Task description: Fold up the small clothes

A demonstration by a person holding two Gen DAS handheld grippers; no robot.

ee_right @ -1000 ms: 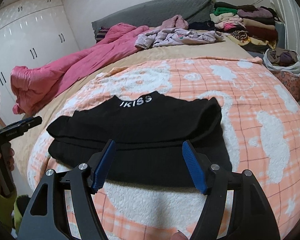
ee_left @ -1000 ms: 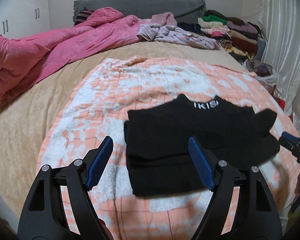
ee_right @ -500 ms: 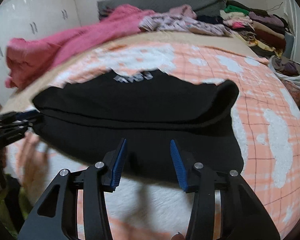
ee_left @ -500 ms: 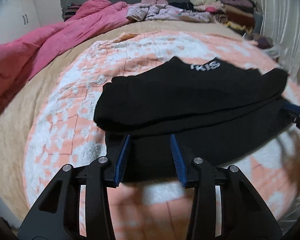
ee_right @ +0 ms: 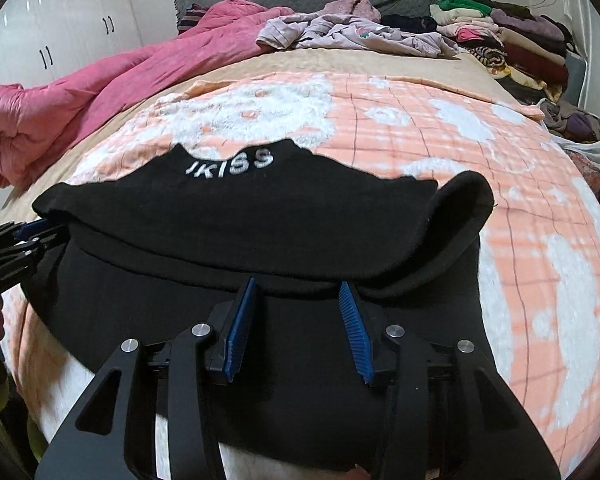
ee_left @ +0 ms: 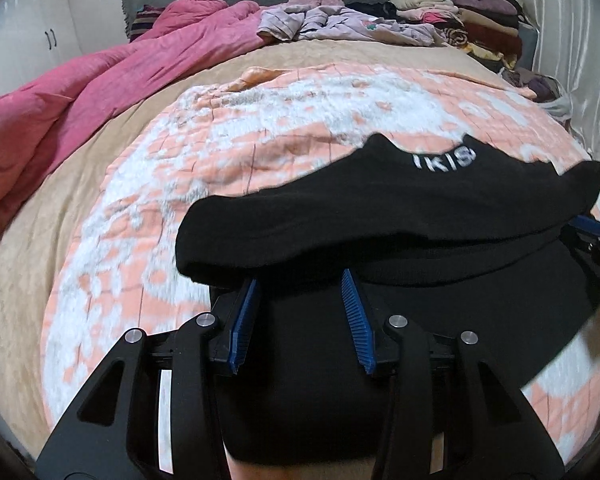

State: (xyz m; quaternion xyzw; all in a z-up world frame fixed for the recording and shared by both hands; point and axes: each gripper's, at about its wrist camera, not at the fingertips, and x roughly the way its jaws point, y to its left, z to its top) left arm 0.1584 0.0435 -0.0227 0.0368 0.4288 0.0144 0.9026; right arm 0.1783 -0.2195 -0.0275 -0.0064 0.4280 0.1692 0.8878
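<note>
A black garment point(ee_left: 400, 216) with white lettering at its collar lies half folded on the peach-and-white blanket point(ee_left: 260, 132). It also shows in the right wrist view point(ee_right: 260, 216). My left gripper point(ee_left: 300, 280) is open over the garment's near hem at its left side, fingertips just under the folded upper layer. My right gripper point(ee_right: 296, 288) is open over the near hem at its right side, tips under the same fold. Neither holds cloth. Each gripper shows at the edge of the other's view, the right one point(ee_left: 596, 236) and the left one point(ee_right: 20, 240).
A pink quilt point(ee_left: 80, 92) lies along the bed's left side. Loose lilac clothes point(ee_left: 340, 24) and a stack of folded clothes point(ee_left: 460, 12) sit at the bed's far end. A bag of clothes point(ee_right: 576, 128) stands at the right. White wardrobes point(ee_right: 60, 32) are at the left.
Both grippers have moved forward and down onto the garment's near hem, and their jaws have narrowed from wide open to partly open. The garment fills more of both views.
</note>
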